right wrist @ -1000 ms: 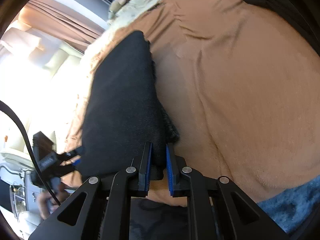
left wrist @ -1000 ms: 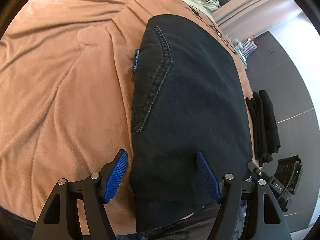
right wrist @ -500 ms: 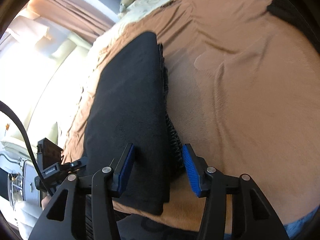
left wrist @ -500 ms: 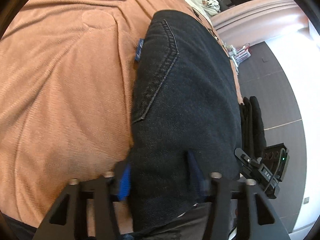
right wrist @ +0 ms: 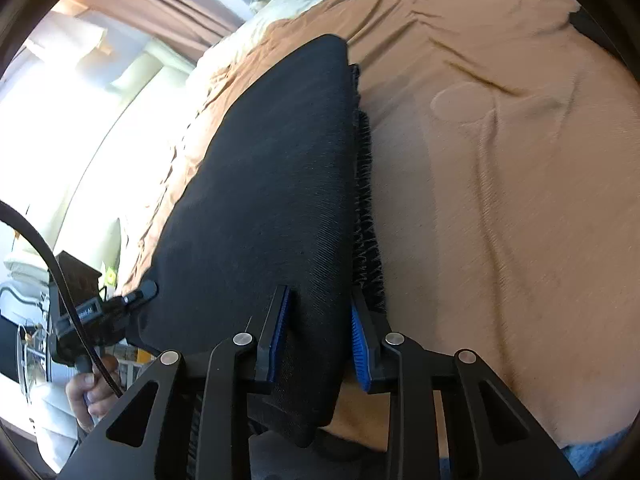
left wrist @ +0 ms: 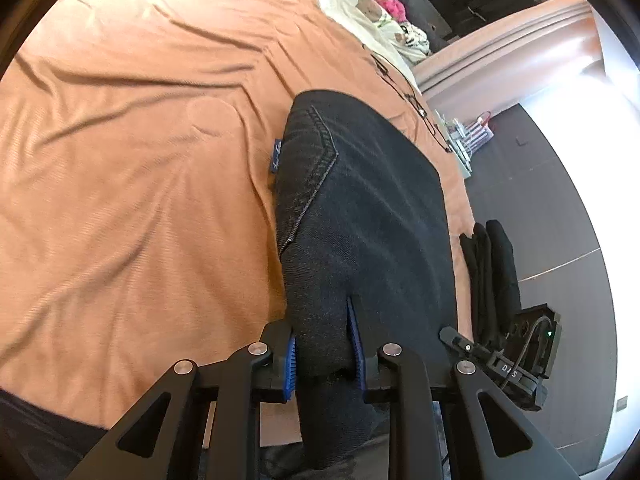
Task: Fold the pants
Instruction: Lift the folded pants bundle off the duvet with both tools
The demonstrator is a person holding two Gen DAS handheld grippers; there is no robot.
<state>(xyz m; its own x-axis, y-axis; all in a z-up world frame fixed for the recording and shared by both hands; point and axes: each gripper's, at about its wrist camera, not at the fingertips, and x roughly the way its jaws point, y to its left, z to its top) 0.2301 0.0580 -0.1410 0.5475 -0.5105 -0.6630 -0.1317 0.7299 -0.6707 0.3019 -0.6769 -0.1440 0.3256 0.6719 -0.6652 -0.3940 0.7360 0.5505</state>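
Observation:
Folded black jeans (left wrist: pixel 372 208) lie on an orange bedspread (left wrist: pixel 120 160), with a back pocket seam and a small blue label (left wrist: pixel 276 156) on their left side. My left gripper (left wrist: pixel 322 332) has its jaws closing on the near left edge of the jeans, and the cloth bunches between the blue pads. In the right wrist view the jeans (right wrist: pixel 272 160) stretch away over the bedspread (right wrist: pixel 500 200). There my right gripper (right wrist: pixel 320 304) is closing on their near right edge, pads pressing the folded layers.
A second folded black garment (left wrist: pixel 492 272) hangs at the bed's right edge above a dark floor (left wrist: pixel 540 200). Cream bedding and pink items (left wrist: pixel 372 12) lie at the far end. A hand (right wrist: pixel 88 392) grips the other handle at lower left.
My left jaws came in from wide open to pinch the jeans' near edge and rose a little. My right jaws opened, shifted over the edge, then narrowed onto it again.

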